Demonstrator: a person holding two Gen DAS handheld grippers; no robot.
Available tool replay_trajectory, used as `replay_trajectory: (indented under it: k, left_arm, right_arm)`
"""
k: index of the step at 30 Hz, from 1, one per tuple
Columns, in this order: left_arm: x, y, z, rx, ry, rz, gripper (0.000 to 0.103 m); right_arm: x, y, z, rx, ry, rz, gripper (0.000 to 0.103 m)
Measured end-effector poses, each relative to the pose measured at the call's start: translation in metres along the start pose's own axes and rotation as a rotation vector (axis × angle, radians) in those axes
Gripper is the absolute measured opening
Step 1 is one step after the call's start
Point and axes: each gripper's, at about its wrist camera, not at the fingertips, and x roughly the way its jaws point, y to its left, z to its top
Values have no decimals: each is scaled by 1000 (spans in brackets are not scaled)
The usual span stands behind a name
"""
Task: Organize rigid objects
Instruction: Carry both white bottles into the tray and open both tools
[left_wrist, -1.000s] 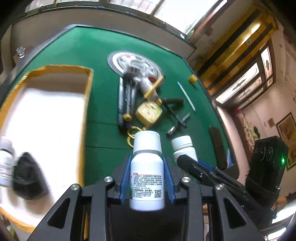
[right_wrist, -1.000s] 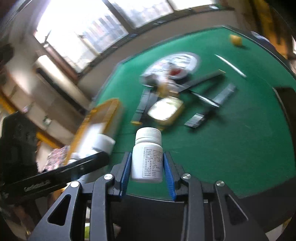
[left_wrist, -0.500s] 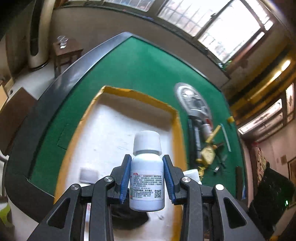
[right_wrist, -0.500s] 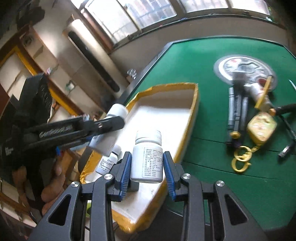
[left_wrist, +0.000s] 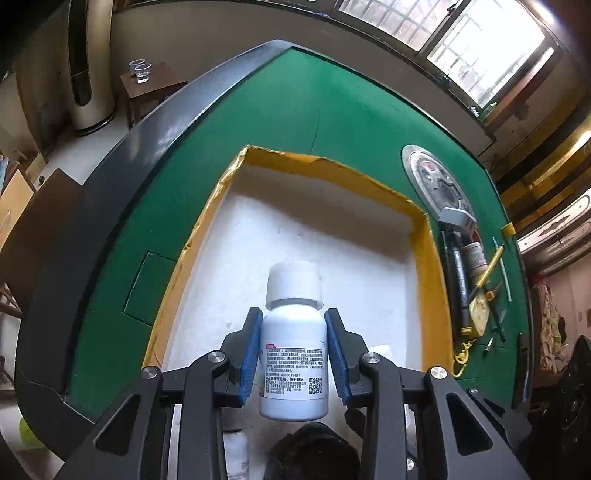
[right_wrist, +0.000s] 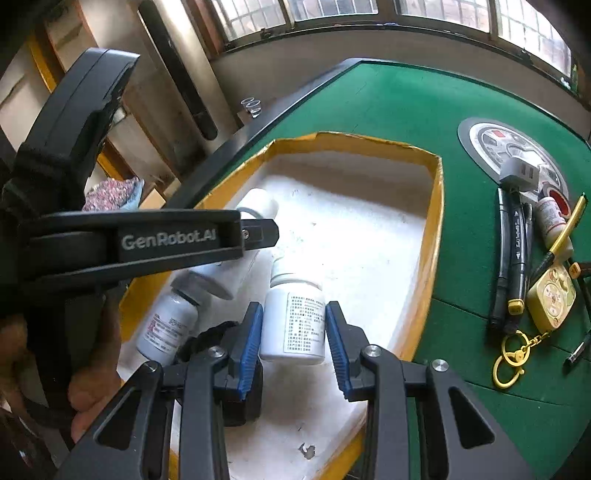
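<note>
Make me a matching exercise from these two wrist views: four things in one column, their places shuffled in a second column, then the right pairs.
Things:
1. Bottle with the square code on its label
2. Grey-capped bottle
3. Gold key ring
4. Grey plug

Places:
A. On the green felt, outside the box
B. Lying on the white floor of the box
C. On the round silver plate
D. Clamped in the left gripper

Pairs: 1-D, 2-B, 3-A, 4-C
</note>
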Motion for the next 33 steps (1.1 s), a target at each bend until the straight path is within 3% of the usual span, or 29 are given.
replay_trajectory:
  k: [9,14,16,18,22,24,26,30,33]
  left_arm:
    - [11,5,-4,2,29,22,36]
    - [9,2,-3,-4,28,28,36]
    - [8,0,-1,-7,26,17,42]
    - [4,-3,-2,-2,10,-4,60]
    - [-11,-7,-5,0,-43,-25,62]
    - [-25,-12,-9,-9,-102,-26,62]
    - [-41,-24,-17,9,-173,-14,62]
    - [-63,-61,-35,69,-246,-73,69]
    - [-71,-90,-45,141,-268,-98,70]
  right_arm:
    - [11,10,2,-74,20,-83,34]
    - [10,8,2,-68,21,-69,36]
    - [5,6,2,-58,7,-26,43]
    - [-9,4,-2,-50,-38,32,54]
    - [-42,-4,-16,-26,-139,136,60]
    - [-62,-15,-26,18,-174,247,60]
    - [-78,-26,-35,50,-207,300,63]
    - [-111,-53,-56,118,-297,281,69]
    - [-122,-75,-70,184,-319,266,70]
